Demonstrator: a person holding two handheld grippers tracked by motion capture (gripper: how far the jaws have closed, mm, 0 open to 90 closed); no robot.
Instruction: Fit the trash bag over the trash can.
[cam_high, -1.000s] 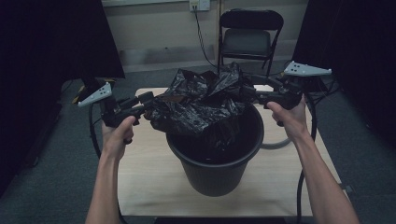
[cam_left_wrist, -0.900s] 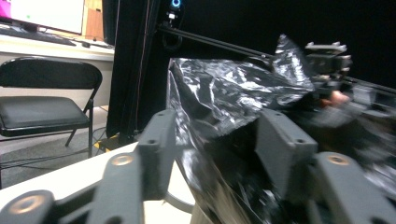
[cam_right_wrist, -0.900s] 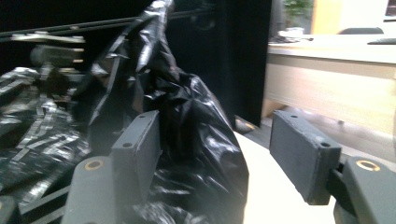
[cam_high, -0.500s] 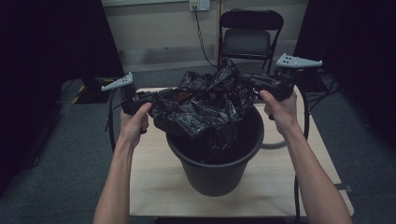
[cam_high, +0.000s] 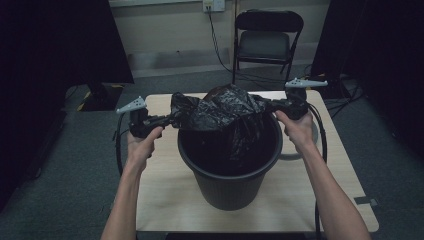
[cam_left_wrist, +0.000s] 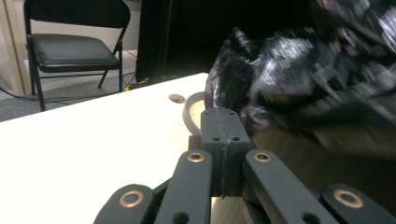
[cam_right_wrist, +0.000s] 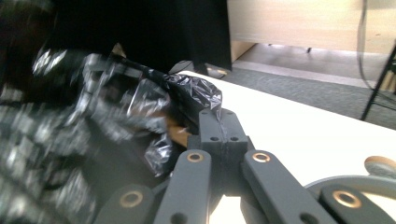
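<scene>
A black plastic bag (cam_high: 220, 112) is stretched over the far rim of a black bin (cam_high: 230, 187), and part of it hangs inside. My left gripper (cam_high: 167, 120) is shut on the bag's left edge, just outside the bin. In the left gripper view its jaws (cam_left_wrist: 223, 135) are pressed together, with the crinkled bag (cam_left_wrist: 299, 79) to the right. My right gripper (cam_high: 274, 105) is shut on the bag's right edge at the rim. In the right gripper view a corner of the bag (cam_right_wrist: 196, 95) runs into its tips (cam_right_wrist: 218, 123).
The bin stands mid-table on a light wooden table (cam_high: 165, 200). A grey ring (cam_high: 296, 155) lies on the table behind the bin's right side. A folding chair (cam_high: 265, 42) stands beyond the far edge. Dark curtains hang on both sides.
Both hands have come down, and the bag has sunk from a heap above the bin to its far rim. The left hand moved in towards the bin.
</scene>
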